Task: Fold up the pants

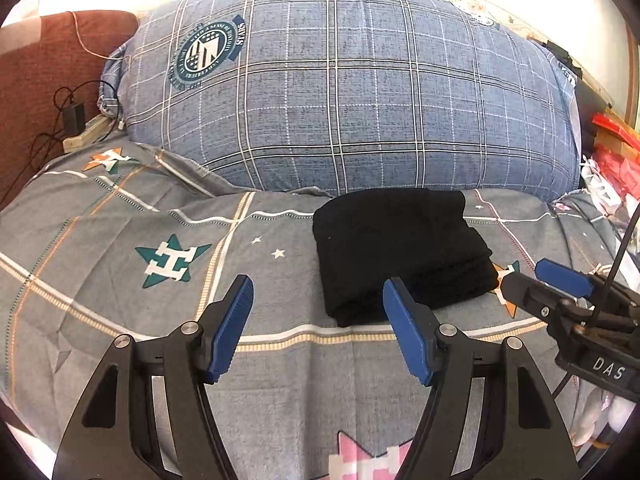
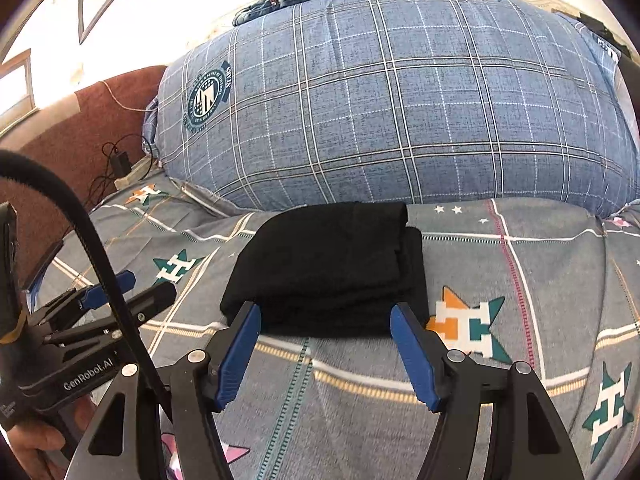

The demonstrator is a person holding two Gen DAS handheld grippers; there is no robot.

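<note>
Right wrist view puts the folded black pants (image 2: 326, 270) at twelve o'clock, long axis nine-to-three, just beyond my right gripper (image 2: 324, 354), its jaws opening, empty. My left gripper (image 1: 318, 330) gapes empty; pants lie toward one o'clock, farther.

I see the black pants (image 1: 400, 252) folded into a compact, roughly square stack of several layers, edges showing along the near side. They lie flat on the grey star-print bed (image 1: 160, 216), just in front of the blue plaid pillow (image 1: 340, 92).
</note>
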